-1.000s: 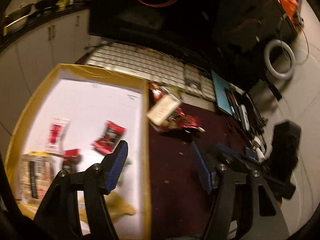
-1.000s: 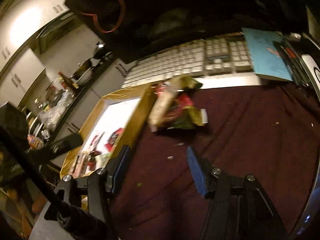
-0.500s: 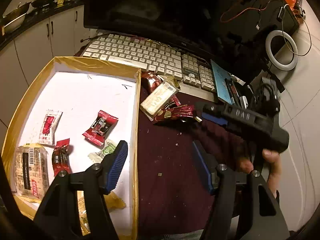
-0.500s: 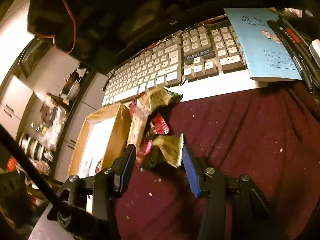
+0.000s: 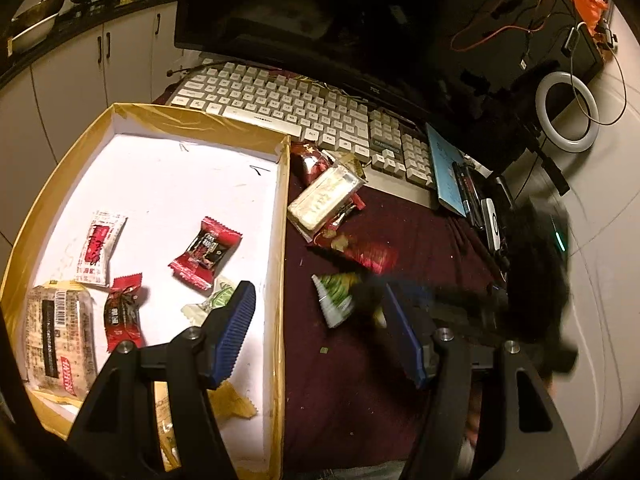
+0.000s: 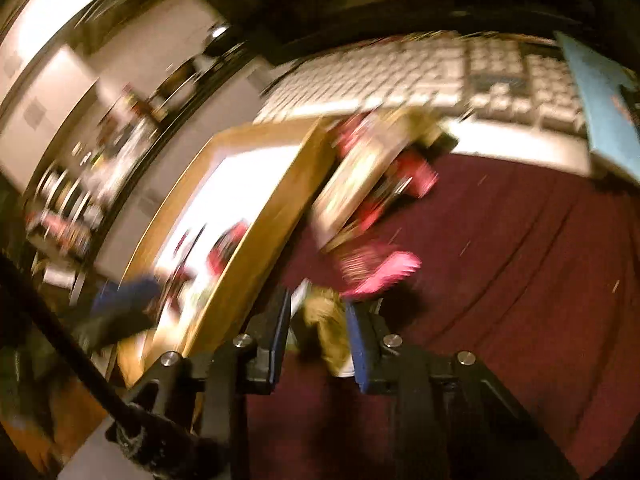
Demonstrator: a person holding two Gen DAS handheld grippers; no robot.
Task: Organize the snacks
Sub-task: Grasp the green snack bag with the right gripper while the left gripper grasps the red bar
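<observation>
Left wrist view: the left hand-held gripper (image 5: 320,332) is spread wide with nothing between its jaws, poised over the near wall of the gold-edged box (image 5: 282,240). To its left, inside the box, lie several wrapped snacks, among them a red-and-black packet (image 5: 205,254). Ahead and to its right, on the maroon-covered table (image 5: 332,400), sits the remaining snack pile (image 5: 332,204). Nearer, just right of centre, the blurred right hand-held gripper (image 5: 366,298) has a green-and-white packet (image 5: 335,298) at its tips.

Right wrist view: heavily blurred. The right hand-held gripper (image 6: 318,324) has its jaws closing, with a yellowish-green packet (image 6: 326,320) between them; whether the pads already press on it cannot be told. The box stands to its left, the pile ahead.

Step in hand: picking one snack off the table. The next move likely calls for a secured grip, then a lift clearing the box wall before release inside.
</observation>
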